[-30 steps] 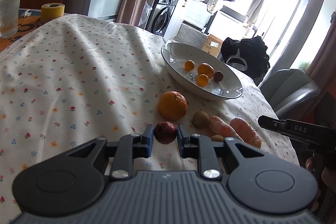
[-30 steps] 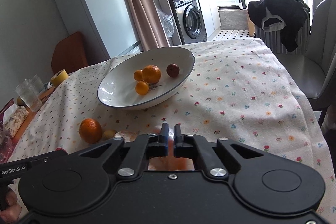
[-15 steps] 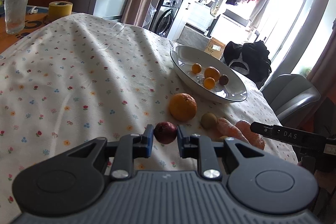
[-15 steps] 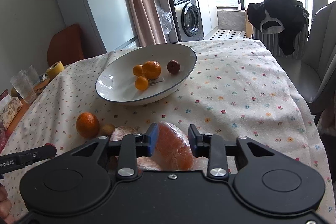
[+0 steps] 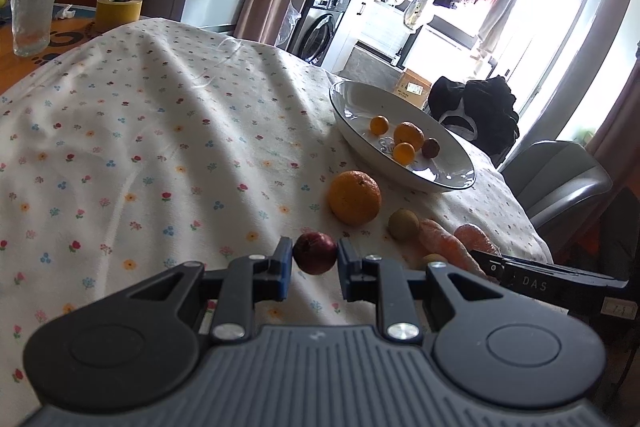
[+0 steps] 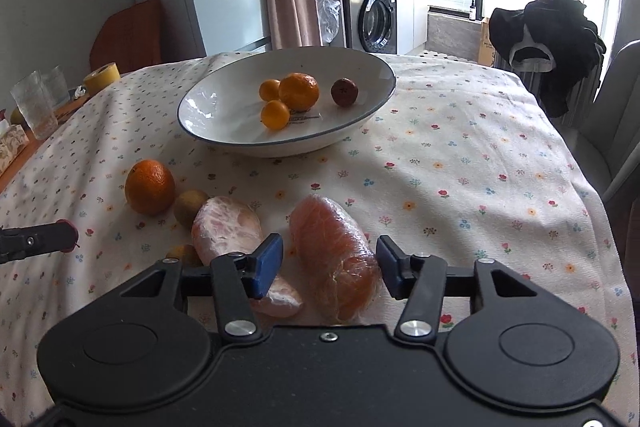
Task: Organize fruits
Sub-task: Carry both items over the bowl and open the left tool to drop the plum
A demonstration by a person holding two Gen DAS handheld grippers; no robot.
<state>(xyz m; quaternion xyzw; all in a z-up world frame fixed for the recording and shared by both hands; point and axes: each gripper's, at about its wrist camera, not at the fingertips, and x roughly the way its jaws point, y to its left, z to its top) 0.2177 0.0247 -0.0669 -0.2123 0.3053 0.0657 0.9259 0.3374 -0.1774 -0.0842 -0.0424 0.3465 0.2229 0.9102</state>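
Note:
My left gripper (image 5: 314, 263) is shut on a small dark red fruit (image 5: 315, 251), held just above the flowered cloth. My right gripper (image 6: 328, 261) is open, its blue pads on either side of a plastic-wrapped orange fruit piece (image 6: 332, 247) that lies on the cloth; small gaps show at both pads. A paler wrapped piece (image 6: 226, 227) lies to its left. Nearby sit a large orange (image 6: 149, 187), a small brownish-green fruit (image 6: 190, 207) and a tiny yellow one (image 6: 182, 254). The white bowl (image 6: 200, 115) behind holds three orange fruits and a dark red one.
A glass (image 5: 32, 11) and a yellow tape roll (image 5: 119, 11) stand at the table's far left. A grey chair (image 5: 560, 183) sits past the right edge, with dark clothes on another seat behind. The cloth drops off close to the right of the wrapped fruit.
The right gripper went from shut to open and moved down so that the wrapped orange piece lies between its jaws. The left gripper kept its hold on the red fruit.

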